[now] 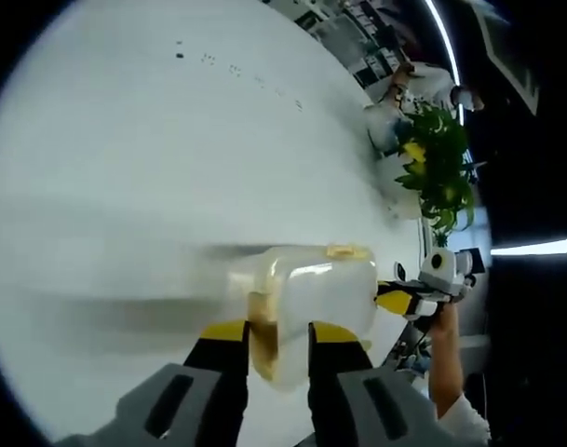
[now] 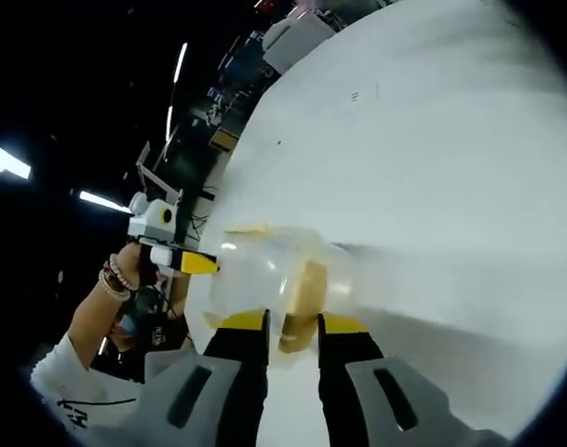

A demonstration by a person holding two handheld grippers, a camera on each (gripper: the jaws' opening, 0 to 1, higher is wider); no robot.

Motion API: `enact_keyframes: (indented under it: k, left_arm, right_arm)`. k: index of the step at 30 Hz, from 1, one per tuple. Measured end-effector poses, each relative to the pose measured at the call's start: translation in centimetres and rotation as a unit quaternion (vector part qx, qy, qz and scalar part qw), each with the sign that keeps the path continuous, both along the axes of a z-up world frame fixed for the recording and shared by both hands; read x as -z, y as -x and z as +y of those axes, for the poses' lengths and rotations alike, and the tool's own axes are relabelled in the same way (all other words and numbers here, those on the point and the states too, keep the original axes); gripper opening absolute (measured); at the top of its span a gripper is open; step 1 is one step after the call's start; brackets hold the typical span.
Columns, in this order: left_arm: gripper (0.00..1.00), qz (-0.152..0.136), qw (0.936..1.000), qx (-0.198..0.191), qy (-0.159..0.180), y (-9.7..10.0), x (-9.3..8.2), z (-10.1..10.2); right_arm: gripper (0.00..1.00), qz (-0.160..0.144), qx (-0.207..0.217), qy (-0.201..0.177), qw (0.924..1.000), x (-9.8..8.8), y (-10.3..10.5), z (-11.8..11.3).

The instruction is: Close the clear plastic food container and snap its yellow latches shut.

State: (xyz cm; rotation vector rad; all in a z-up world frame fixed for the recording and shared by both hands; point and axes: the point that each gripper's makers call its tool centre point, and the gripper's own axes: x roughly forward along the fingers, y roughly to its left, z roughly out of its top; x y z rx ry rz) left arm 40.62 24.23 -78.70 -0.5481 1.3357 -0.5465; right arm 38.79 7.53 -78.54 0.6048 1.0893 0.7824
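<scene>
Clear glossy plastic container (image 1: 306,303) with yellow plastic latch (image 1: 348,251); smooth matt white surface (image 1: 171,168); matt grey-and-black gripper bodies.

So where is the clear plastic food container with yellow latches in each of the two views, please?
Left gripper view: the clear plastic food container sits low and centre, just beyond the left gripper.
Right gripper view: it sits low and centre, just beyond the right gripper.
Shared landmark: the white table beneath it.
</scene>
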Motion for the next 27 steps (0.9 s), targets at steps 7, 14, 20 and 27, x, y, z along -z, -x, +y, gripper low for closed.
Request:
enact_keyframes:
  k: [7,14,20,27]
  left_arm:
    - [0.23,0.022,0.9995,-0.008,0.021,0.7,0.8,-1.0]
    - [0.34,-0.005,0.9999,0.008,-0.004,0.5,1.1,-1.5]
    - [0.33,-0.013,0.9996,0.018,-0.016,0.5,0.9,-1.6]
    - [0.33,-0.041,0.9985,0.021,-0.029,0.1,0.7,-1.8]
  right_arm:
    - [0.16,-0.011,0.007,-0.005,0.9999,-0.1,1.0,0.5]
    - [0.17,-0.032,0.008,0.023,0.9992,-0.2,0.8,1.0]
    - [0.17,-0.051,0.005,0.041,0.9978,-0.3,0.5,1.0]
    - [0.16,-0.102,-0.010,0.086,0.9910,-0.5,-0.2,0.9]
